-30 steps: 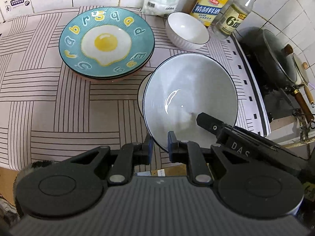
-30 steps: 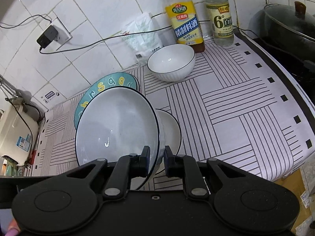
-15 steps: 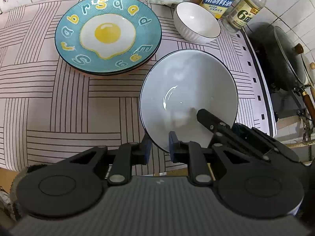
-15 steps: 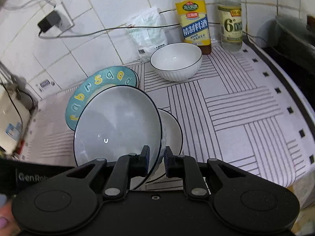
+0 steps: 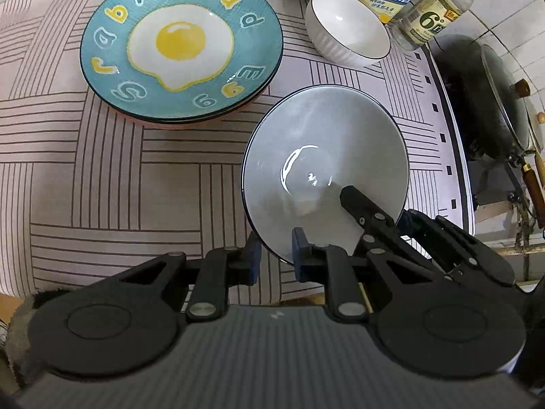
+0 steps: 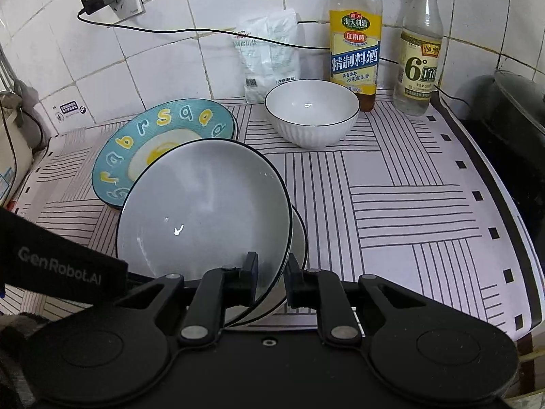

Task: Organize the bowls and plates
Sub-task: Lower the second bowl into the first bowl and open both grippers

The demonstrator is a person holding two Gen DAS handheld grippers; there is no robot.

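Grey bowl (image 5: pixel 323 184), thin dark rim, glossy inside, tilted over a second rimmed dish (image 6: pixel 299 238) on the striped mat (image 5: pixel 102 177). We have both left gripper (image 5: pixel 275 259) and right gripper (image 6: pixel 270 281) clamped on its near rim. Versus a second ago: bowl lower, closer to the egg plate (image 5: pixel 180 44).

Grey bowl (image 5: pixel 323 170): dark rim. Teal plate (image 5: pixel 180 44): fried-egg motif, yellow and white letters. Mat (image 6: pixel 408 204): pale, black-striped.
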